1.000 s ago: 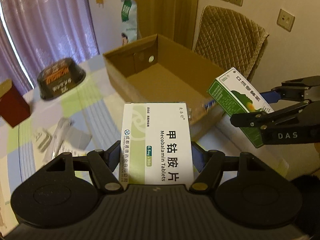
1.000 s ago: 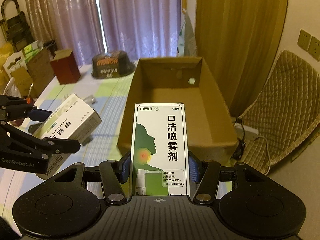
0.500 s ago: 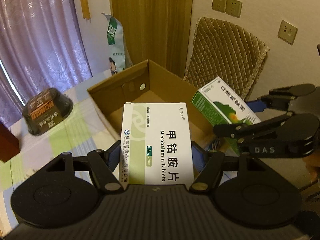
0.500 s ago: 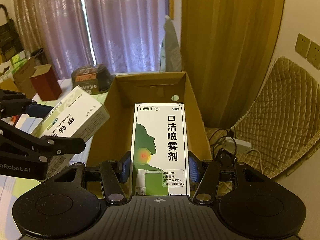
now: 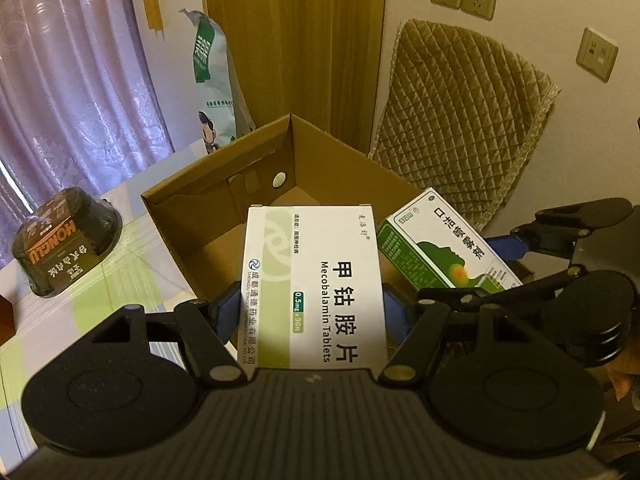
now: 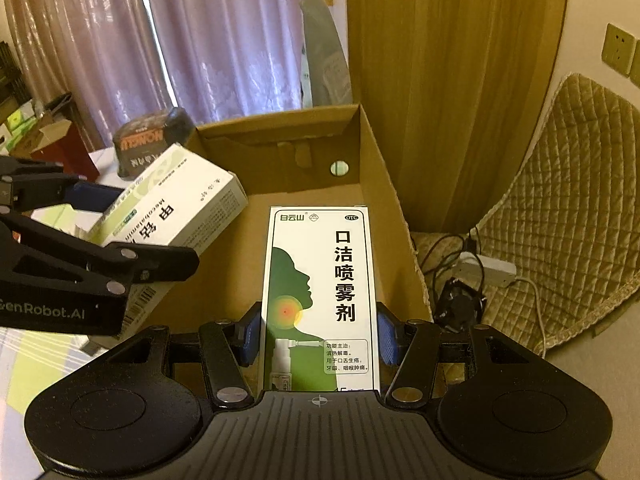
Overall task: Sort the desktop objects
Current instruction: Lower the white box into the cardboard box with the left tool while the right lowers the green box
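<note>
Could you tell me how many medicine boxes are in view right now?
2: the Mecobalamin Tablets box in the left gripper, the throat spray box in the right gripper, both above the cardboard box.

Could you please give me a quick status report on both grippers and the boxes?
Left hand-held gripper shut on Mecobalamin box. Right hand-held gripper shut on green spray box. Both over open carton; nothing blocking.

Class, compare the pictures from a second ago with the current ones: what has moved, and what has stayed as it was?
Both hand-held grippers have carried their loads forward over the cardboard box. The left hand-held gripper keeps the white tablet box clamped, and the right hand-held gripper keeps the green spray box. Neither was let go. The cardboard box and black bowl stayed put.
</note>
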`<state>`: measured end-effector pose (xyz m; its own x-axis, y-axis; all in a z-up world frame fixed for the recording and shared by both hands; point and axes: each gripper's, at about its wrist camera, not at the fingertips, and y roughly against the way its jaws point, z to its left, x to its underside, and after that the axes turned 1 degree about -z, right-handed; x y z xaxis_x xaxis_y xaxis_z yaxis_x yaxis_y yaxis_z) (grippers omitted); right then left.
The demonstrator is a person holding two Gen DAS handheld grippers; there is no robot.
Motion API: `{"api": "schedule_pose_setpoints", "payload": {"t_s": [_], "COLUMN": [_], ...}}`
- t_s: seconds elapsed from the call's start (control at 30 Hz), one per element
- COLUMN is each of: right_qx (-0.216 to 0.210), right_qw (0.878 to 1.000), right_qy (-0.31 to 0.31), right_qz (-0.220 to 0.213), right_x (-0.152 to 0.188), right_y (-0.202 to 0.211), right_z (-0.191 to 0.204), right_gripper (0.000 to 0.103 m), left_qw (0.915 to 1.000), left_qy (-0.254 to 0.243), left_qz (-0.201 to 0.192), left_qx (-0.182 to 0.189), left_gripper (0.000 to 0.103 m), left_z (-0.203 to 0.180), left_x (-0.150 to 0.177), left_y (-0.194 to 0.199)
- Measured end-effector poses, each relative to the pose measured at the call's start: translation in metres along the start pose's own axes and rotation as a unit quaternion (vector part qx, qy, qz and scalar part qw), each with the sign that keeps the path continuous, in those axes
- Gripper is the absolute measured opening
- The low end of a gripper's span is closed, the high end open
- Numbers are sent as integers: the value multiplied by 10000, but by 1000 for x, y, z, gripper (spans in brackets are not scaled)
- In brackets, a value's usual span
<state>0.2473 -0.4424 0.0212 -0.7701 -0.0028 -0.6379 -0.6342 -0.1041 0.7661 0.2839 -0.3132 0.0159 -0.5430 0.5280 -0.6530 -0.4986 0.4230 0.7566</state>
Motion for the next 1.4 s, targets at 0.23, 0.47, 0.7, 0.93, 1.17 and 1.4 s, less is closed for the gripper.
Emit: {"api": "schedule_pose_setpoints", "payload": {"t_s": [0.23,0.47,0.7,0.93,1.17,1.4], "right_qx": [100,106,114,105,114,125], "right_qw": [9998,9997,9995,9994,9993,9992], "right_qy": [17,39,95,180,222,259], "right_qz": [168,235,266,277,284,267], "right_x": [4,4,4,2,2,0], "right_y": [-18,-33,-42,-47,-50,-53], "right_z": [-6,-10,-10,-6,-2,1], "right_gripper": [55,55,55,55,55,55], "left_qw": [9999,9998,9998,9998,9998,9997], "left_qy": [-106,-162,-112,-63,25,122], "left_qz": [87,120,160,128,11,-30], "left_qx": [-51,-69,-52,-108,-185,-228], "left_gripper": [67,67,67,68,68,70], "left_z": [0,-1,1,4,12,19], "left_x": [1,0,1,1,-1,4], "left_y": [-22,-37,-47,-49,-41,-34]}}
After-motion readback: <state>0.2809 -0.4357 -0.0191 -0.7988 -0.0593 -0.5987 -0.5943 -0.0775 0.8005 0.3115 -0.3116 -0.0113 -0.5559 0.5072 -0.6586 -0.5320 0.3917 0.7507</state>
